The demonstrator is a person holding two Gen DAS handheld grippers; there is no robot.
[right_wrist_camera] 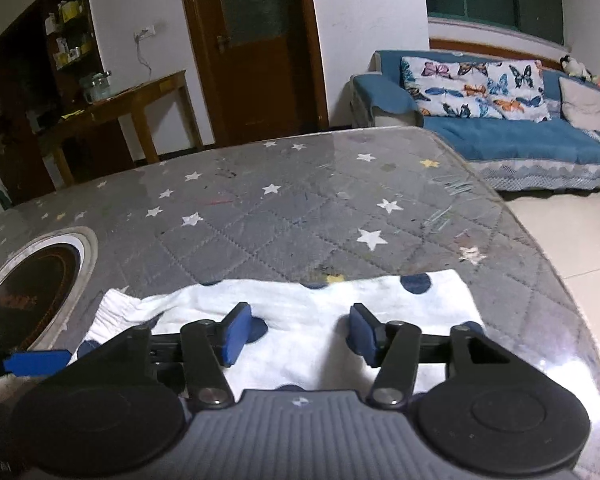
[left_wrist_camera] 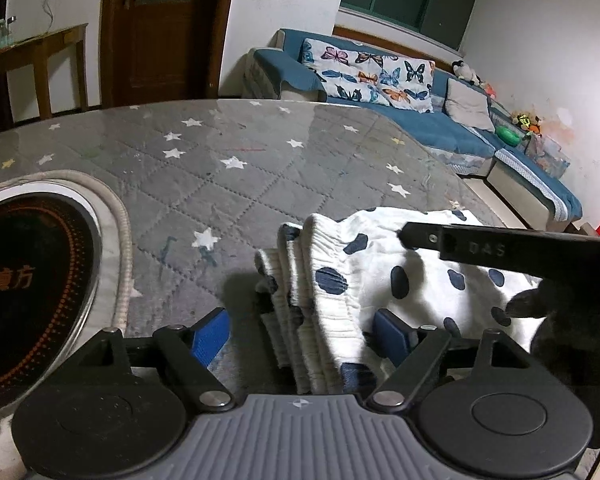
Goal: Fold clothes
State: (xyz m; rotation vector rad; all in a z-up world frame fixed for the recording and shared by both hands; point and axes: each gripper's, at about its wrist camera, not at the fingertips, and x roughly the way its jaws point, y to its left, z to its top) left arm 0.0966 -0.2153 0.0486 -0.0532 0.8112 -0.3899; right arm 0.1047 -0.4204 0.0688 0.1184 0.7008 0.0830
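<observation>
Both grippers open over folded polka-dot garment at near edge of table.

Garment (left_wrist_camera: 380, 264): white with navy dots, ribbed elastic waistband bunched in folds at its left end, lying on the grey star-quilted table (left_wrist_camera: 220, 168) near its front edge, right of the round inset cooktop (left_wrist_camera: 32, 280). Left gripper (left_wrist_camera: 304, 330): jaws wide, blue pads either side of the waistband, not pressing it. Right gripper (right_wrist_camera: 298, 330): jaws apart, moderately wide, blue pads hovering just above the flat white cloth (right_wrist_camera: 300, 312), nothing clamped between them. In the left wrist view the right gripper's dark arm crosses over the garment from the right. Beyond the table: blue sofa (right_wrist_camera: 520, 140) with butterfly cushions, wooden door (right_wrist_camera: 252, 40), side desk at far left.
</observation>
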